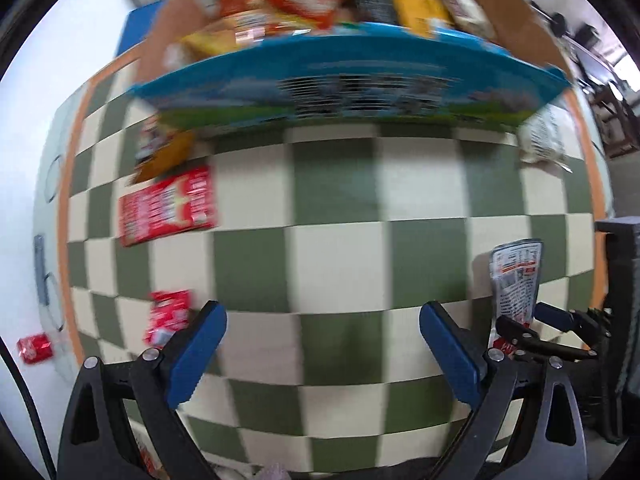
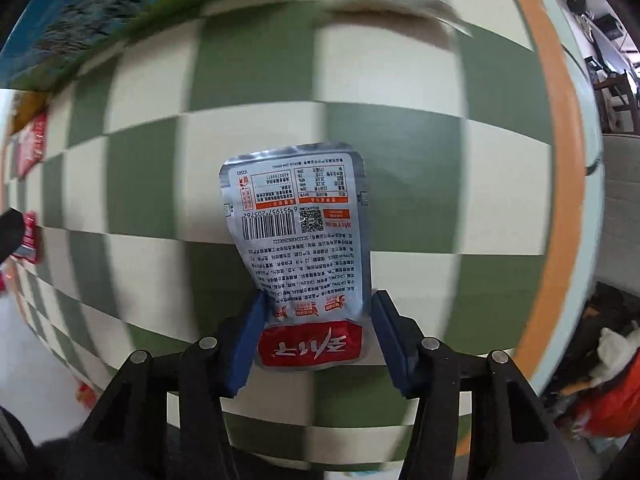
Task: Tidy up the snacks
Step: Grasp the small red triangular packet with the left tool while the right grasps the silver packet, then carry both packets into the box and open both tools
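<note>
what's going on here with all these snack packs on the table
A person is tidying snacks on a checkered table with a gripper in each hand. The right gripper has its jaws closed on a silver pouch, label side up. The left gripper is open and empty over the cloth. A box at the far side already holds many packs, while red packs and a white bag lie loose on the table.
</note>
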A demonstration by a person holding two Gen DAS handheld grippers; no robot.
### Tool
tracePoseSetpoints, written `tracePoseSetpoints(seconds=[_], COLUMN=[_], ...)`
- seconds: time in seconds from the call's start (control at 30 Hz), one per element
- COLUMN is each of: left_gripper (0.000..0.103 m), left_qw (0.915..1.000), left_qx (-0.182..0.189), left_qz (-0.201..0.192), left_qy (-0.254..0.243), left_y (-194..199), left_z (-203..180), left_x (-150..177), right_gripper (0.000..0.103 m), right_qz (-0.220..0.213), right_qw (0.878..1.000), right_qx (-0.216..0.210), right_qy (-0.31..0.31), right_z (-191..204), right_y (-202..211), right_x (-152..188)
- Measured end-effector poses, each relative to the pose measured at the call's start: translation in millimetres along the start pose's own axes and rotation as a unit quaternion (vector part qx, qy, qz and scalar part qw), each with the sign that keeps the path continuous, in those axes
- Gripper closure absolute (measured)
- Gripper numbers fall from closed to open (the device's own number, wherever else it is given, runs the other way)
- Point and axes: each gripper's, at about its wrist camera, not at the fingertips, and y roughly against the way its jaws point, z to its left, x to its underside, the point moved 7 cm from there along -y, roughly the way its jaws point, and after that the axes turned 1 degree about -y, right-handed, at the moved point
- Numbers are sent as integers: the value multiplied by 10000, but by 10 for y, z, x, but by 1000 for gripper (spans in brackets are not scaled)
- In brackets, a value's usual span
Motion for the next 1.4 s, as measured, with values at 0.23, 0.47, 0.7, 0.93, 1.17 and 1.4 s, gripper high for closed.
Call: tracePoseSetpoints(seconds=[0.23,0.47,0.7,0.93,1.17,1.4], left_gripper=[4,4,34,70,71,71], left_qw=[9927,9767,9773,9779,9880,9914], left_qx=[-30,301,342,374,533,1013], left_qz=[417,1131,1391,1288,721,42], left_qy=[1130,1799,1563,1603,1259,827], left_y=[-176,-695,-1102,-1062,-578,157], left_z=[1098,1601,1606,1570,1259,828], left_x=[220,421,409,461,308,-192], right_gripper=[48,51,52,52,52,52], right_qz=[-140,-71,-61,-135,-217,-600], right_qw=[9980,9970,9968,9968,9959,9908], right_qx=[-606,-639,-490,-497,-758,-1191], right_qy=[62,440,629,613,433,241], right_z=[661,1111,1276,1331,1494,1434], right_y=[94,175,172,214,284,790], right_x=[-70,-311,-444,-446,-393,-379])
